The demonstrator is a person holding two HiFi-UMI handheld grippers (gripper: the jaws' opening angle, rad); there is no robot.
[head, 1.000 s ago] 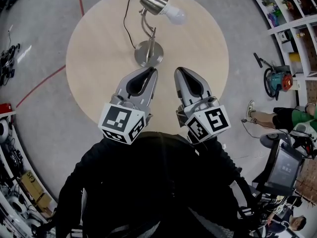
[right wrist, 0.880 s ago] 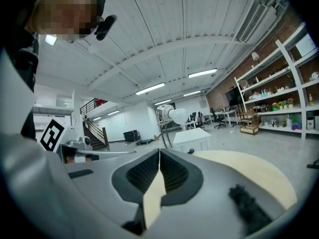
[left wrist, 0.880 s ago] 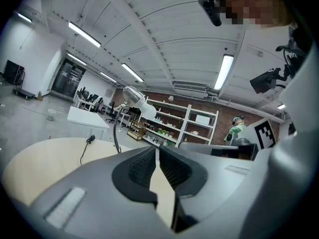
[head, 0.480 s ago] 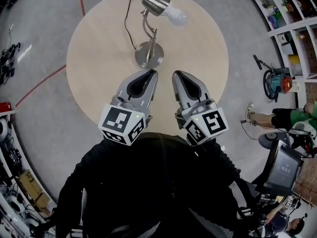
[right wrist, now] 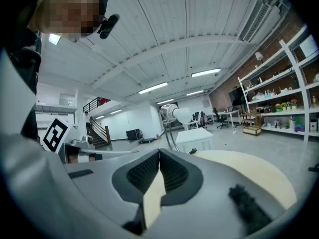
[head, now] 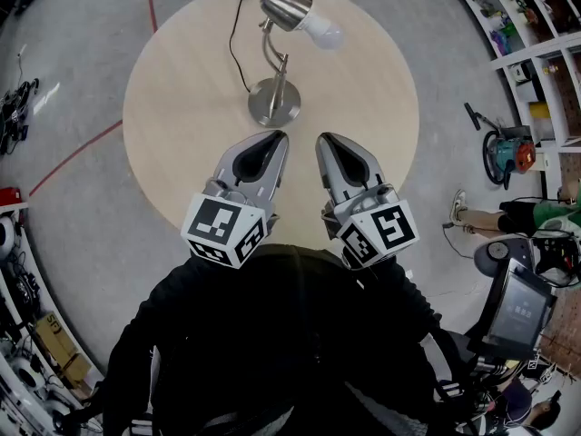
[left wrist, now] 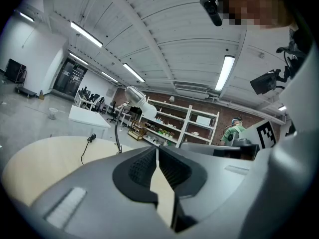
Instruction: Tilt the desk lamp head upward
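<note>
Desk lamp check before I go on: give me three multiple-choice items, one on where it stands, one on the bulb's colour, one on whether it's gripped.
1. Where does the desk lamp stand?
A) On the round table, beyond the left gripper and right gripper
B) Between one gripper's jaws
C) On the floor

2. Its bulb is:
A) red
B) white
C) blue

3. The lamp head is:
A) clamped in jaws
B) pushed by a jaw tip
C) touched by nothing

Answers: 1 A, the head view shows it past both gripper tips. 2 B, the bulb at the head's mouth is white. 3 C, both grippers are shut, empty and short of the lamp.
</note>
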